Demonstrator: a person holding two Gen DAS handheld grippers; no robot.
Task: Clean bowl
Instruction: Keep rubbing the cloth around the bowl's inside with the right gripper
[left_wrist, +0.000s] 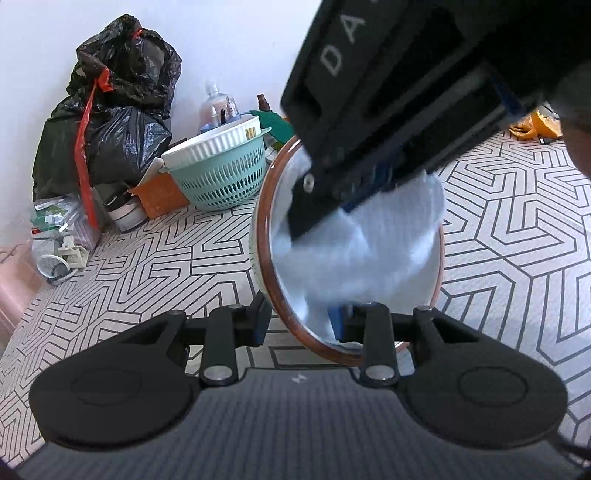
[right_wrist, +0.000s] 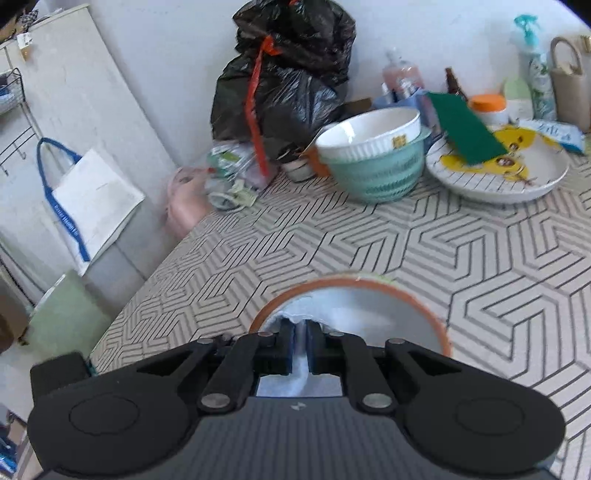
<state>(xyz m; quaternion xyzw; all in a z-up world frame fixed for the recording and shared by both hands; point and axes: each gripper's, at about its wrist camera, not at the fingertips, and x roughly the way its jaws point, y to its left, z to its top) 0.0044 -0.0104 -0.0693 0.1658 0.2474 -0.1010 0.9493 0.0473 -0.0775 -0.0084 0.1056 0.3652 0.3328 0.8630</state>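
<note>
A white bowl with a brown rim is held tilted on its side above the patterned table. My left gripper is shut on the bowl's lower rim, one finger outside and one inside. My right gripper comes in from the upper right and is shut on a white cloth pressed inside the bowl. In the right wrist view the bowl lies just ahead, and my right gripper pinches the cloth between its fingers.
At the back stand a black rubbish bag, a teal basket holding a white ribbed dish, a patterned plate with a green scouring pad, and bottles. The table's left edge drops to the floor.
</note>
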